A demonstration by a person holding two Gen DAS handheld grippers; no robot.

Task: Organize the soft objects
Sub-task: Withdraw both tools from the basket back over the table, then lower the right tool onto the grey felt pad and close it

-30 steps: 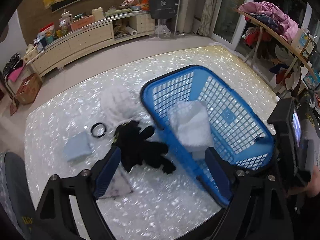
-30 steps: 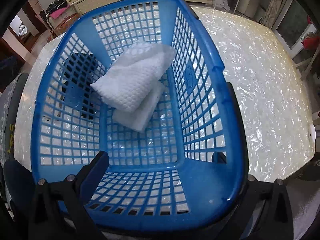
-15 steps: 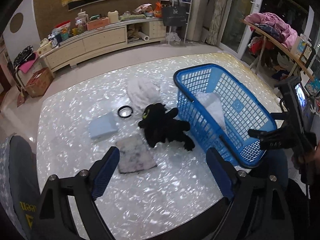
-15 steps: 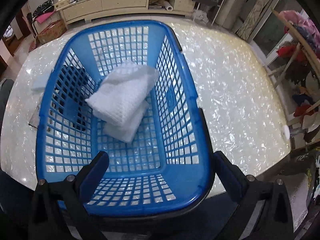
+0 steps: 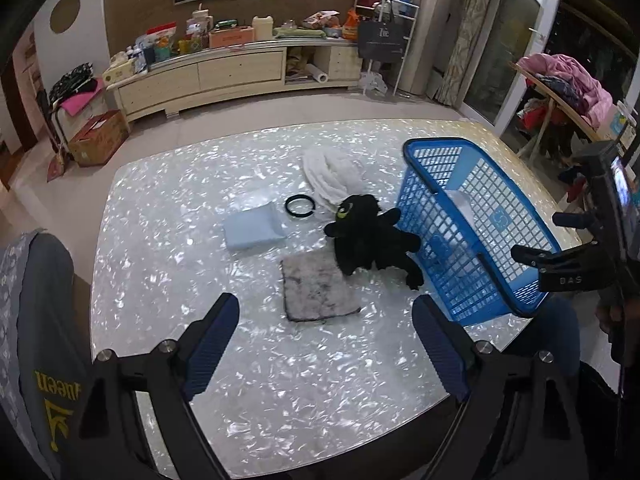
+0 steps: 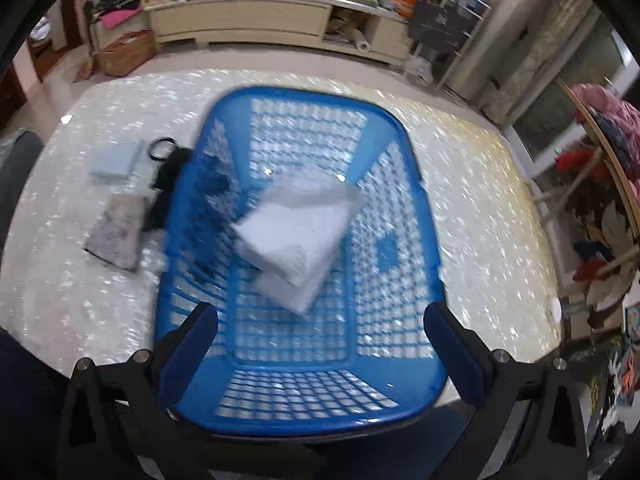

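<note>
Desk (image 5: pixel 160 280): glossy white mother-of-pearl top, standing on a pale floor before a long cream sideboard (image 5: pixel 224 72) loaded with clutter; a rack of clothing (image 5: pixel 568 80) stands at right by the glass doors. On the desk: blue mesh basket (image 5: pixel 472 216) at the right edge, holding a folded white towel (image 6: pixel 296 236). The left wrist view shows what the right shows only partly and blurred: a black plush toy (image 5: pixel 368 236) touching the basket's wall, a grey cloth (image 5: pixel 316 288) just beside it, a pale blue folded cloth (image 5: pixel 252 230), a black ring (image 5: pixel 299 205), and a white bundled cloth (image 5: pixel 332 174) behind the toy. Left tool (image 5: pixel 324 344): fingers spread, holding nothing, above the near desk edge. Right tool (image 6: pixel 320 344): fingers spread, empty, straddling the basket's near end
</note>
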